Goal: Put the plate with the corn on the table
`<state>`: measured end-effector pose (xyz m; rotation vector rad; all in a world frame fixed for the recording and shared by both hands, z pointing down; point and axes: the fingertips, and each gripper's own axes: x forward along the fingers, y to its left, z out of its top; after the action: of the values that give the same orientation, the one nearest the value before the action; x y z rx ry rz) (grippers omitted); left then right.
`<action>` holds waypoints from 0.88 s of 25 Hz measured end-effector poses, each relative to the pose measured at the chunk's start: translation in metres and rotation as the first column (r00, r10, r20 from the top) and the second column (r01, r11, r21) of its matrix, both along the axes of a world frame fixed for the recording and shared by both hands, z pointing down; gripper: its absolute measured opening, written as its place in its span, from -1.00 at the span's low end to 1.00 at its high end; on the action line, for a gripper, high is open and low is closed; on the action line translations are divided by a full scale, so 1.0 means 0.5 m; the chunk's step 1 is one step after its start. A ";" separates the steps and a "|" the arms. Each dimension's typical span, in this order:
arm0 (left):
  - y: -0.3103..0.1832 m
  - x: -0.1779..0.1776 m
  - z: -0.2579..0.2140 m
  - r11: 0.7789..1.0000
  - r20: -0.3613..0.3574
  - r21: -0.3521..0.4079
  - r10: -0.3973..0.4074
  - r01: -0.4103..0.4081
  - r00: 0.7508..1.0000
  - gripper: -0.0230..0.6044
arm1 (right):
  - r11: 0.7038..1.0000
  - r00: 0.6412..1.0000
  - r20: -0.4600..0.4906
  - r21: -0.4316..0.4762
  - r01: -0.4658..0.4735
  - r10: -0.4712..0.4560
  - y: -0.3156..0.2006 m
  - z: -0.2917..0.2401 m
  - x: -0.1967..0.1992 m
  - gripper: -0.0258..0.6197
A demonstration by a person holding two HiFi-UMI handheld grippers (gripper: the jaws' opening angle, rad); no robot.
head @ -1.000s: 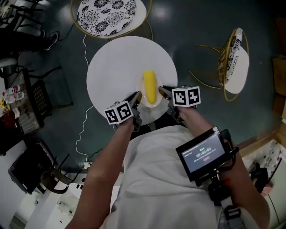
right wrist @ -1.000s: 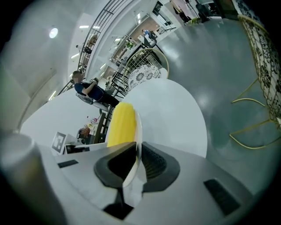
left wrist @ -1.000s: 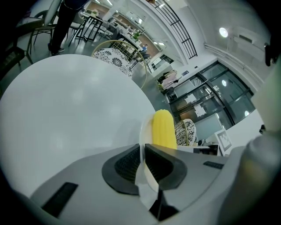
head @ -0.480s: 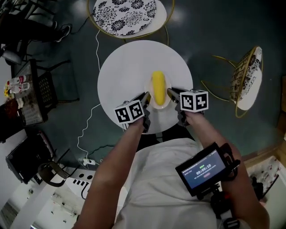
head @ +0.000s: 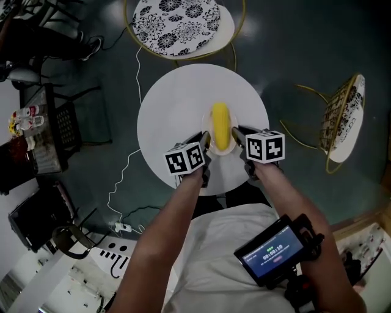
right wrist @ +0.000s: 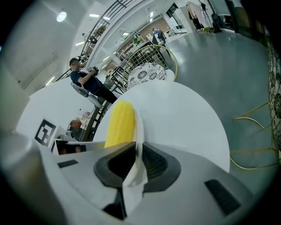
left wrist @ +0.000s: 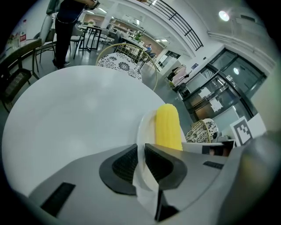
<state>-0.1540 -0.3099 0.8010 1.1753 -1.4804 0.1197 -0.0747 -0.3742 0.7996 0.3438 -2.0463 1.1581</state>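
A small white plate carries a yellow corn cob over the near half of the round white table. My left gripper is shut on the plate's left rim, and my right gripper is shut on its right rim. In the left gripper view the plate stands edge-on between the jaws of the left gripper, with the corn just right of it. In the right gripper view the plate is pinched the same way by the right gripper, with the corn on its left. Whether the plate rests on the table cannot be told.
A chair with a patterned seat stands beyond the table, and a gold wire chair is off to the right. A white cable runs down the floor left of the table. Dark furniture crowds the left side. A person stands far off.
Both grippers have carried the plate and corn further in over the table, away from its near edge. Their grip on the rims is unchanged.
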 end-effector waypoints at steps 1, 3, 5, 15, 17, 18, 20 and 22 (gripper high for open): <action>0.005 0.001 0.002 1.000 0.007 -0.014 0.001 -0.001 1.000 -0.81 | 1.000 1.000 -0.009 0.004 0.003 -0.003 0.002 0.002 0.002 -0.78; 0.007 -0.003 0.003 1.000 0.020 -0.029 0.001 -0.001 1.000 -0.81 | 1.000 1.000 -0.020 0.024 0.017 -0.016 0.001 0.003 -0.002 -0.78; 0.002 -0.006 0.001 1.000 0.025 -0.024 -0.003 0.004 1.000 -0.81 | 0.998 0.999 -0.025 0.041 0.036 -0.035 0.000 0.002 -0.009 -0.78; 0.001 -0.005 0.005 1.000 0.055 -0.027 0.013 -0.012 0.998 -0.80 | 0.989 0.994 -0.036 0.108 0.102 -0.099 0.003 0.008 -0.012 -0.77; -0.003 -0.006 0.004 1.000 0.063 -0.024 0.021 -0.020 0.998 -0.79 | 0.988 0.994 -0.032 0.114 0.106 -0.103 0.000 0.007 -0.013 -0.77; -0.005 -0.007 0.004 1.000 0.069 -0.021 0.025 -0.023 0.997 -0.79 | 0.987 0.994 -0.031 0.116 0.107 -0.104 -0.001 0.007 -0.014 -0.77; -0.007 -0.009 0.004 1.000 0.081 -0.012 0.021 -0.020 0.997 -0.78 | 0.987 0.994 -0.030 0.121 0.103 -0.101 -0.004 0.007 -0.015 -0.77; -0.006 -0.009 0.002 1.000 0.090 -0.001 0.013 -0.013 0.996 -0.78 | 0.987 0.996 -0.029 0.134 0.093 -0.090 -0.007 0.007 -0.015 -0.77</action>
<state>-0.1587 -0.3127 0.8021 1.1929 -1.5515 0.1842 -0.0822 -0.3775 0.8031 0.3237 -2.1028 0.9590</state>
